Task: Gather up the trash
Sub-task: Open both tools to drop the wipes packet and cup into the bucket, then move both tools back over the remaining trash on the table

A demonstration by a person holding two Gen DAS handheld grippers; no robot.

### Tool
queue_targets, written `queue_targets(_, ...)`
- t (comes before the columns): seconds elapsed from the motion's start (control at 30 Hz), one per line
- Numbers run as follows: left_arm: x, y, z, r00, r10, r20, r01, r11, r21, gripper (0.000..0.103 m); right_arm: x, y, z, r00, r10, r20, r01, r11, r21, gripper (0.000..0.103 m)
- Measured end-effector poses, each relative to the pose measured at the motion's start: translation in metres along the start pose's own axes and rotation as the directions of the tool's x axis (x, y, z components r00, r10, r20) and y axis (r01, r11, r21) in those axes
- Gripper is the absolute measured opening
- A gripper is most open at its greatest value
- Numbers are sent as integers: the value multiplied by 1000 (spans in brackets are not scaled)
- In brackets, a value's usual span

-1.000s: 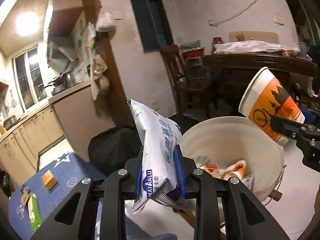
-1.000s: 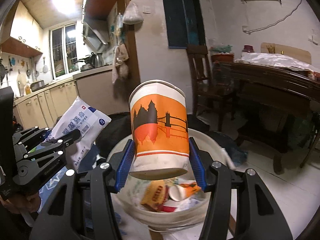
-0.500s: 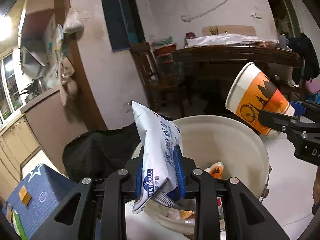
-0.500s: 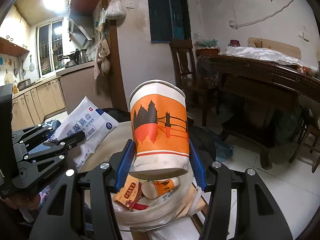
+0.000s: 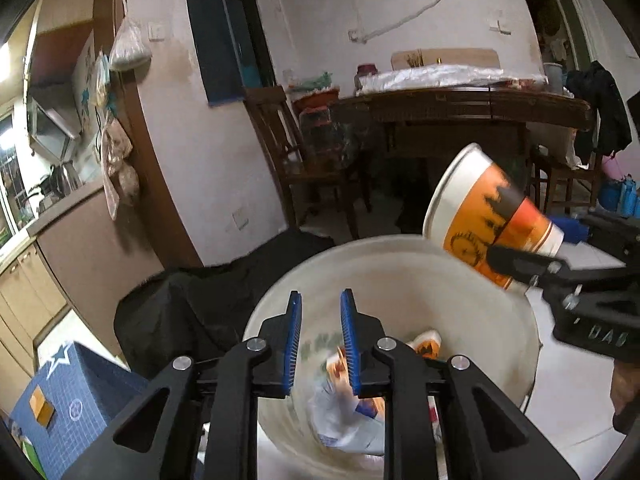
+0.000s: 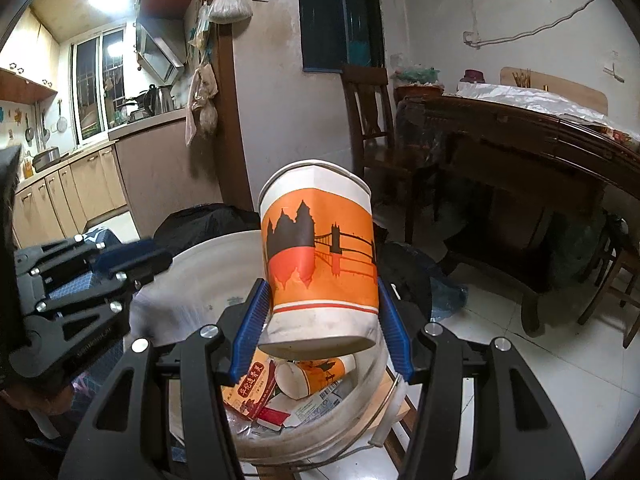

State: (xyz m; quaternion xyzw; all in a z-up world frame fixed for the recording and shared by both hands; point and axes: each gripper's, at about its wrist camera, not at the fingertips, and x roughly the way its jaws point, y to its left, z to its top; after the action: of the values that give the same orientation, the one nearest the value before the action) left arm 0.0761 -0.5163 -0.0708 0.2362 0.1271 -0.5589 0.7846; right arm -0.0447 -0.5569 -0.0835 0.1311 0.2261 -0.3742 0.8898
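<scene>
Here the paper cup (image 6: 320, 256) is the main piece of trash in view. It is a tapered paper tub with a white rolled rim, a white base and a broad orange band printed with a dark skyline and a bridge. Its base looks scuffed and grey. The right gripper (image 6: 320, 284) has it clamped near the bottom, one ribbed blue pad on each side of the wall, with the jaws standing about halfway apart. In the left wrist view the cup tilts with its mouth towards the camera, above the far right rim of the bucket (image 5: 400, 240).

The bucket is round, off-white plastic with a smooth, stained inner wall and a thin wire handle hanging at its side. It stands on pale glossy floor tiles (image 6: 560, 360), with a crumpled black bag (image 5: 208, 304) behind it. Inside it lie a second, smaller cup (image 6: 316, 376) with the same orange print, on its side, a flattened red and orange carton (image 6: 248, 388) and scraps of white wrapper.

The left gripper (image 5: 320, 292) hangs over the near side of the bucket. Its blue pads are narrowly parted and nothing sits between them. Below them, inside the bucket, is a white packet (image 5: 344, 420), too blurred to read.
</scene>
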Motion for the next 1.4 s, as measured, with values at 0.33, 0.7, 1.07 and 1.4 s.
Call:
queue_targets(0.33,4,6,0,999,53,-8,-53,999,12,31,14,-6,-5,999,5,-44,-3,999,40,62)
queue_targets(0.7,-2,15,0,996,85,-9,-86,996,-10,31,10,3,0,1000,6,-28,-5,1000,18,62)
queue_targets(1.07,-18,35,-5,991,134,-9,-134,990,-50,31,13,28,7,999,25,-24,-25,1000,-14,62)
queue_targets(1.4,-42,89,-34,970,235,-64,-241,964,-116,33,28,85,11,993,111,-40,-114,990,-83,62)
